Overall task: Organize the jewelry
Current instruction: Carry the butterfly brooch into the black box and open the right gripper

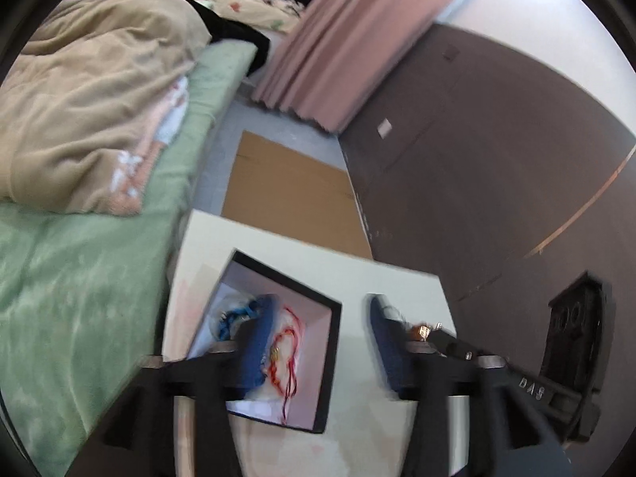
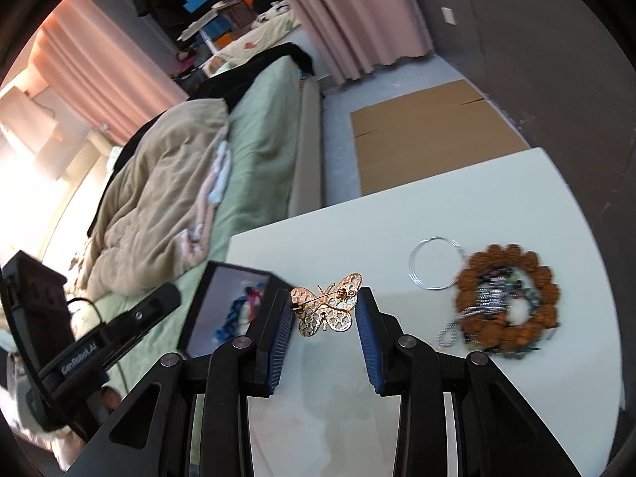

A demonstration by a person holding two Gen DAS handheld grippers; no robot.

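A black jewelry box (image 1: 333,342) with a pale lining stands on the white table (image 1: 397,286). It holds a red cord bracelet (image 1: 285,353) and a blue beaded piece (image 1: 238,314). My left gripper (image 1: 322,310) is open above the box, its left finger over the lining. My right gripper (image 2: 322,310) is shut on a gold butterfly brooch (image 2: 326,307), held above the table right of the box (image 2: 222,310). The brooch also shows in the left wrist view (image 1: 423,330). A brown bead bracelet (image 2: 508,298), silver chains (image 2: 461,318) and silver hoops (image 2: 433,264) lie at right.
A bed with a green sheet (image 1: 79,278) and a beige blanket (image 1: 87,119) lies left of the table. Flat cardboard (image 1: 290,190) lies on the floor beyond the table. A dark wall (image 1: 497,159) stands at right and pink curtains (image 1: 338,39) hang behind.
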